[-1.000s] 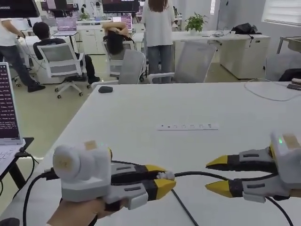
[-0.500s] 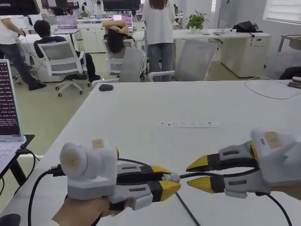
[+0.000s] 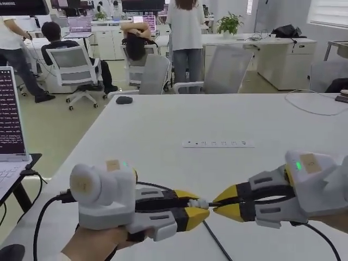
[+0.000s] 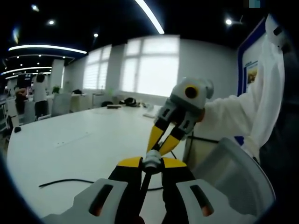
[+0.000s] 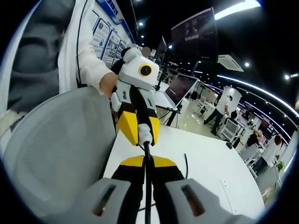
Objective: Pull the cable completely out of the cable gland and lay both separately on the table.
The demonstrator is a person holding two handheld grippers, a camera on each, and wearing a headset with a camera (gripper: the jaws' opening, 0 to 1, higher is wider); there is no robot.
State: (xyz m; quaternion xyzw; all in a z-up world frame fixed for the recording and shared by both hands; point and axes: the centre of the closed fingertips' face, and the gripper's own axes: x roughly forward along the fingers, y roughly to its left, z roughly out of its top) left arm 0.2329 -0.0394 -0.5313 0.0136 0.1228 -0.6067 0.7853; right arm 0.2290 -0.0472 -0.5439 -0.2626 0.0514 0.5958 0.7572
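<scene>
Status: both pieces are in the air over the table (image 3: 217,119), lower centre of the head view. Nothing is laid down yet.

Left gripper (image 3: 199,207): jaws pinched on the gland (image 3: 196,203). Right gripper (image 3: 216,204): jaws nearly shut on the cable (image 5: 147,161), tips just beside the gland. The two grippers sit almost nose to nose.

Risks from here:
- The right grip is on a thin, smooth black cord. If the gland's seal bites, I'd expect the jaws to slide along the jacket instead of drawing it out.
- The gland is small and rounded and only held at the yellow tips. An off-axis pull could twist it or pop it loose onto the table.
- One pull likely won't clear the whole length, so a regrip is needed. That's when either piece could drop.
- A black line runs down the table toward bottom centre of the head view. It may be the tail, can't tell. If so, it could snag or drag.

Looks: the gland is whitish, short and knob-like. The cable is black, thin and round, and runs straight from the gland back between the right jaws in the right gripper view.
</scene>
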